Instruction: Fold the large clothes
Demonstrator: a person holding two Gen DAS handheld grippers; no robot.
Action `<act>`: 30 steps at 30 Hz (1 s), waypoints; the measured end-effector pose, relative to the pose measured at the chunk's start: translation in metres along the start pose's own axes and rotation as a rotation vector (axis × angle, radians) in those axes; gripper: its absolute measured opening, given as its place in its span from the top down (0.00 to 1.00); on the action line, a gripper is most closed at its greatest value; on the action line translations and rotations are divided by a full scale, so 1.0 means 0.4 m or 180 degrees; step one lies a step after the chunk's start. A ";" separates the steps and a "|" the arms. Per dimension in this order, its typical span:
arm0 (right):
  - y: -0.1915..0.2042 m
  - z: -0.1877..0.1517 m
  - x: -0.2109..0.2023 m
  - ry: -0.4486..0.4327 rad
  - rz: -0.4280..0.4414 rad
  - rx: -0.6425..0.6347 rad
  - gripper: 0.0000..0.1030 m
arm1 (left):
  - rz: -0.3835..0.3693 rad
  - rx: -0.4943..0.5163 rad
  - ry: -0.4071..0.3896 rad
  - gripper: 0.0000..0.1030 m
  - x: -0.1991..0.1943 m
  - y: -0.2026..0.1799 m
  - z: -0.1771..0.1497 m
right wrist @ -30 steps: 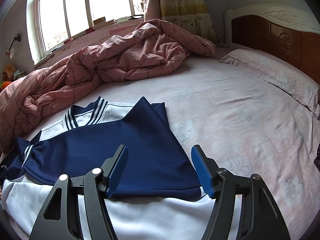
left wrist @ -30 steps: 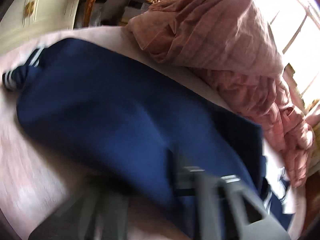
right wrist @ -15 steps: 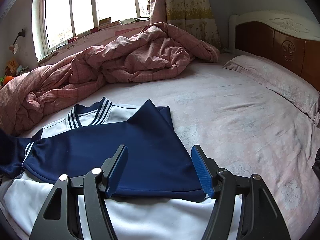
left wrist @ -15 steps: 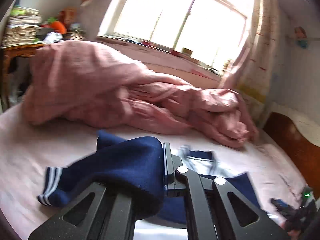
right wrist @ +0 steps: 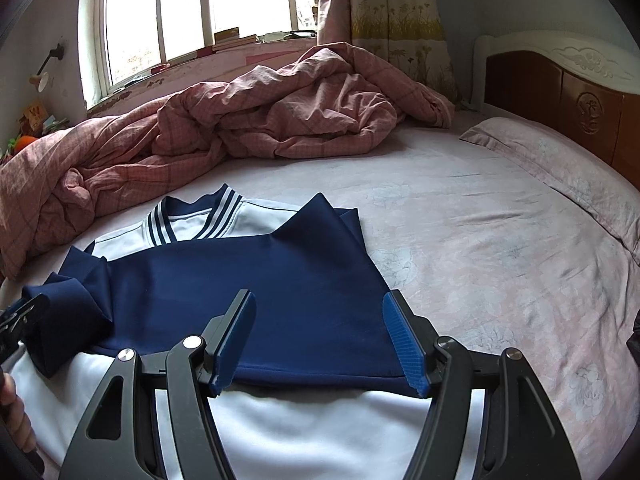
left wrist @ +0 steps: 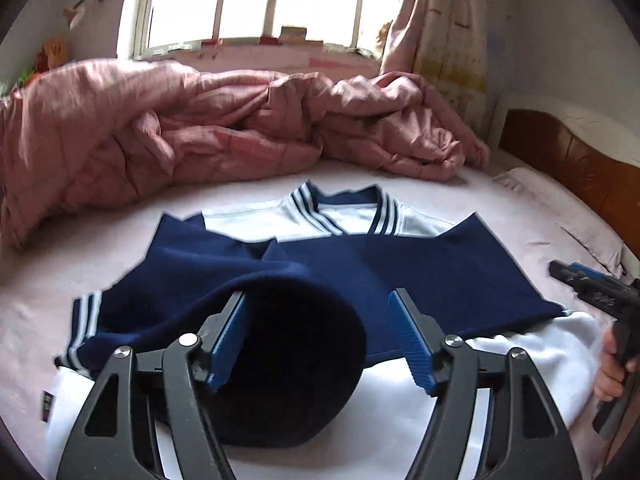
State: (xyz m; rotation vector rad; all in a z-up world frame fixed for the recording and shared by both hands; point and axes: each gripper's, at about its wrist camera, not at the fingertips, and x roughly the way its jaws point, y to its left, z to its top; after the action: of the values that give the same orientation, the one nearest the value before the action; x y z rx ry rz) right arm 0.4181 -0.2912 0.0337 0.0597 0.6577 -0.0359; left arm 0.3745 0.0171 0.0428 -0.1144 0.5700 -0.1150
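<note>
Your left hand-held gripper [left wrist: 318, 338] hangs open over the navy sleeve [left wrist: 288, 360] bunched between its jaws. The jacket [right wrist: 256, 280] lies flat on the bed [right wrist: 480, 240], collar away from you; your right hand-held gripper [right wrist: 318, 340] hovers open above its hem.

- The left gripper [left wrist: 320, 332] is being held low and level, its jaws standing wide apart with nothing pinched between the pads.
- The right gripper [right wrist: 320, 340] is being held likewise, jaws spread wide, gripped from below by a hand [left wrist: 610, 368].
</note>
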 end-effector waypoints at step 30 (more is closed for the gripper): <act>0.072 -0.031 0.032 0.0054 -0.0192 -0.0380 0.32 | 0.0590 -0.1011 0.0465 0.81 0.050 0.464 -0.012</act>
State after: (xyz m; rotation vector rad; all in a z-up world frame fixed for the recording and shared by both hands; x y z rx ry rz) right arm 0.4220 -0.2617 0.0173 -0.0750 0.6772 -0.0543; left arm 0.4028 0.1972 0.0023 -0.3630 0.7390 0.1499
